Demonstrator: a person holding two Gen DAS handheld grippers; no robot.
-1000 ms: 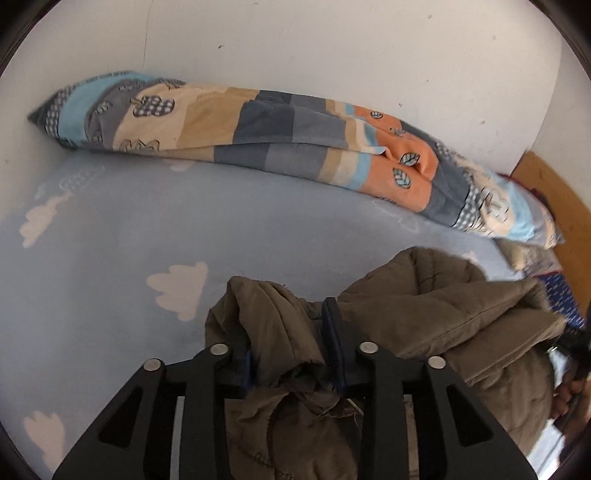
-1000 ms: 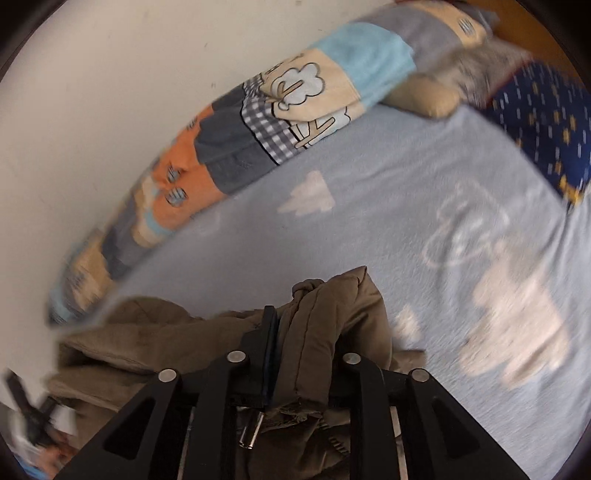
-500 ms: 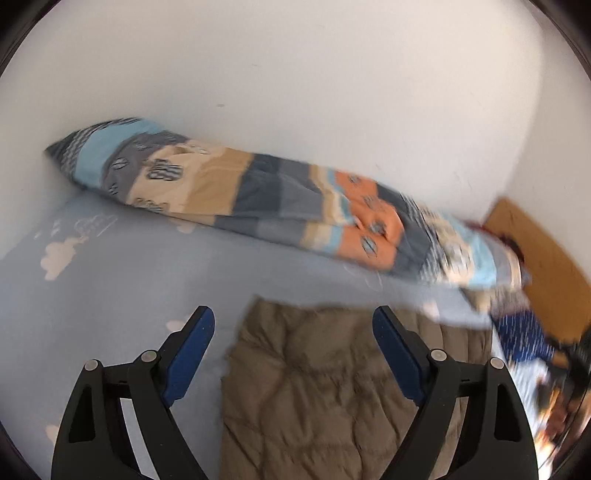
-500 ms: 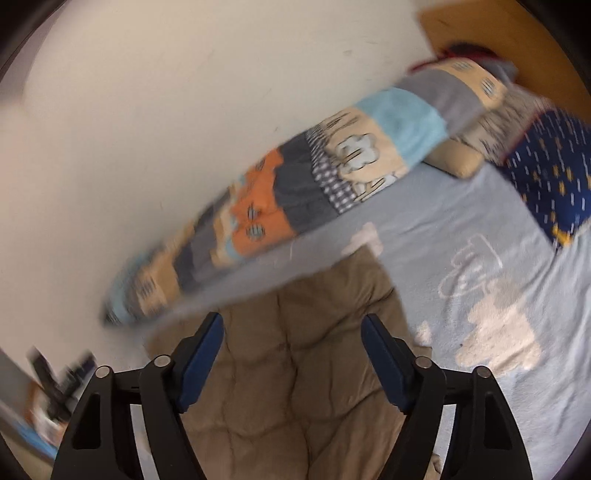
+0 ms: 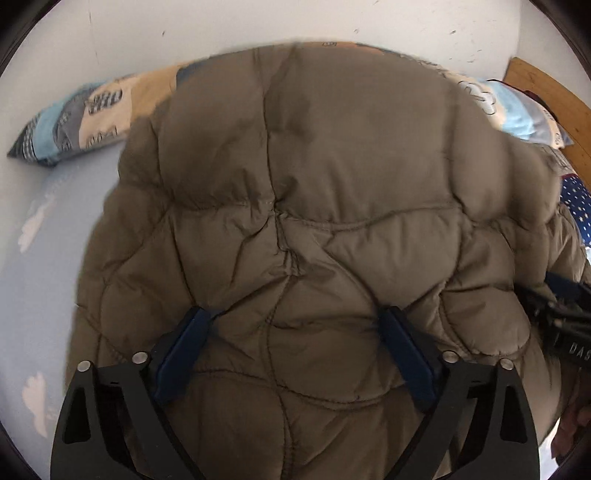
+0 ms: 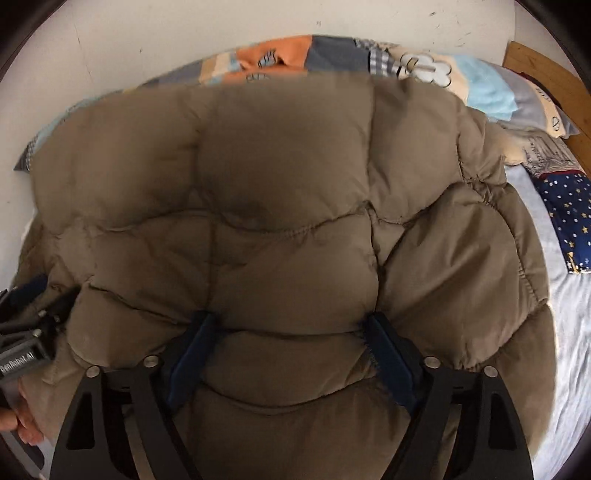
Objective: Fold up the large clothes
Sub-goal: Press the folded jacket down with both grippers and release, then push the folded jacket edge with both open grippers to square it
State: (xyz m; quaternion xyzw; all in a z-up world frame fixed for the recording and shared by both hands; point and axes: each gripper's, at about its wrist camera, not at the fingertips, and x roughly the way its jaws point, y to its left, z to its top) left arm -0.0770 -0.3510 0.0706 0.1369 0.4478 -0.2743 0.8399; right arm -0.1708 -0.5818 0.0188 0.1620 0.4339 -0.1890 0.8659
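Because the olive-brown quilted puffer jacket (image 5: 332, 206) is thick and springy, it bulges up between both sets of fingers where it lies spread over the pale blue cloud-print bedsheet (image 5: 48, 229), its far edge reaching the rolled patchwork duvet (image 6: 280, 59) along the white wall (image 5: 184, 26). The left gripper (image 5: 295, 343) has its jaws wide apart and opening, blue pads (image 5: 181, 354) at either side of a padded panel that swells between them; whether the pads brush the fabric I cannot tell, but they do not clamp it. The right gripper (image 6: 291, 343) is the same: jaws spread and opening, jacket between them, nothing pinched.

The main risk, as I judge it, is a poor grab. A downward pinch here would likely catch only the slippery top shell, or a thick wad of filling, and either could slide out mid-fold. The puffed filling may also push a fold back open once it is let go, leaving a loose heap. The serrated pad edge seen in the right wrist view could snag the stitching along a quilt seam.

Each tool shows at the edge of the other's view, just beside the jacket, so a cross-body fold could knock them together. The star-print navy pillow (image 6: 569, 218) and the printed cushion (image 6: 546, 151) lie near the jacket's right side, by the wooden headboard (image 5: 546, 92), and a wide sweep might drag the hem over them.
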